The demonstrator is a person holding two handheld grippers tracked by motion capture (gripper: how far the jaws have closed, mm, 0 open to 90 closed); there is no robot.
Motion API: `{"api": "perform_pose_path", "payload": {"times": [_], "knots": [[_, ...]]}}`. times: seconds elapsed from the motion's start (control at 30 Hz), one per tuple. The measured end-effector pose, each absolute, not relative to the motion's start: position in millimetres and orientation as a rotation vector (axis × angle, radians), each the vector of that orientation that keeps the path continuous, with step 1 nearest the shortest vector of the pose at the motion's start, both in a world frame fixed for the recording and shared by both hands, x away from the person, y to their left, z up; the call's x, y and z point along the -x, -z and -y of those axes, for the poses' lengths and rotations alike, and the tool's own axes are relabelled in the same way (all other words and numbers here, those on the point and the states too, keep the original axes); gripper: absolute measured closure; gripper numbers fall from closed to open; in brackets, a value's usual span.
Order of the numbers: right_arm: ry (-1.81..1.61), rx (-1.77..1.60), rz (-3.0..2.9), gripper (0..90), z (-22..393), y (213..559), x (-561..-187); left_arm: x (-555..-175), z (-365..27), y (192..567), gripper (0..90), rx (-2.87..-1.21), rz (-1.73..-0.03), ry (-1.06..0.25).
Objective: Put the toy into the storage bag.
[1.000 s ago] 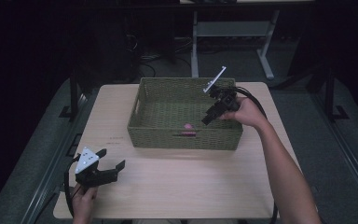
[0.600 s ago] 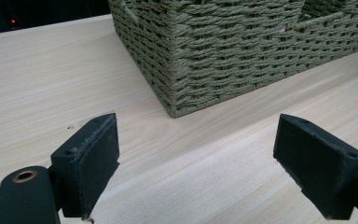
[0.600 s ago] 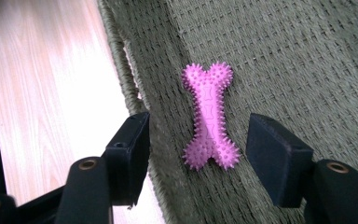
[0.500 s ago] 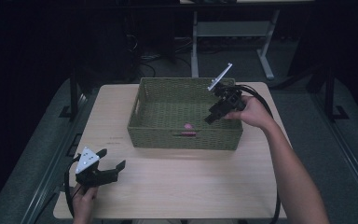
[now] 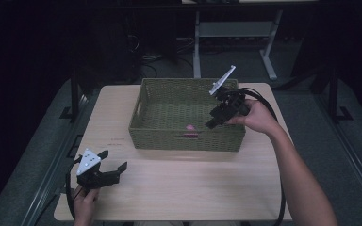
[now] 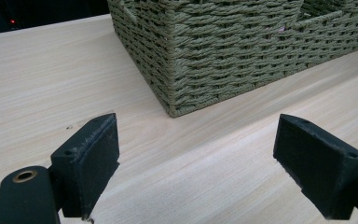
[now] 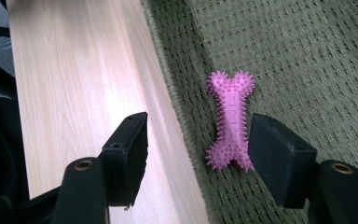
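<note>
Hovering right gripper (image 5: 214, 120) over green woven basket (image 5: 184, 141), jaws just opening, empty; pink spiky bone toy (image 7: 230, 121) lying inside. Left gripper (image 5: 113, 169) spread, empty.

No text, label or number can be read anywhere.

the right gripper (image 5: 213, 123) hangs tilted downward, its jaws just opening, nothing gripped. the left gripper (image 5: 115, 162) sits low, jaws spread wide and empty.
</note>
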State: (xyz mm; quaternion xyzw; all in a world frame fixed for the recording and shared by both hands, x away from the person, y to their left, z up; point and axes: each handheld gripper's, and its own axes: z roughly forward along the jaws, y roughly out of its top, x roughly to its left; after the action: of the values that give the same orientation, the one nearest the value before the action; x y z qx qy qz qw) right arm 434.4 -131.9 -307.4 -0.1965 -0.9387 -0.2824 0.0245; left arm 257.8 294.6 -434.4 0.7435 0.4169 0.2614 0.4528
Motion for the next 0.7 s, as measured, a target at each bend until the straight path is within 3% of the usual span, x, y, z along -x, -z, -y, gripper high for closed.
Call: {"api": "perform_pose_path", "payload": {"times": [0.7], "knots": [[0.901, 0.555, 2.927, 36.0, 133.5, 308.1, -405.4, -257.1, -295.3, 434.2, 13.9, -1.840, -1.030, -0.649]]}}
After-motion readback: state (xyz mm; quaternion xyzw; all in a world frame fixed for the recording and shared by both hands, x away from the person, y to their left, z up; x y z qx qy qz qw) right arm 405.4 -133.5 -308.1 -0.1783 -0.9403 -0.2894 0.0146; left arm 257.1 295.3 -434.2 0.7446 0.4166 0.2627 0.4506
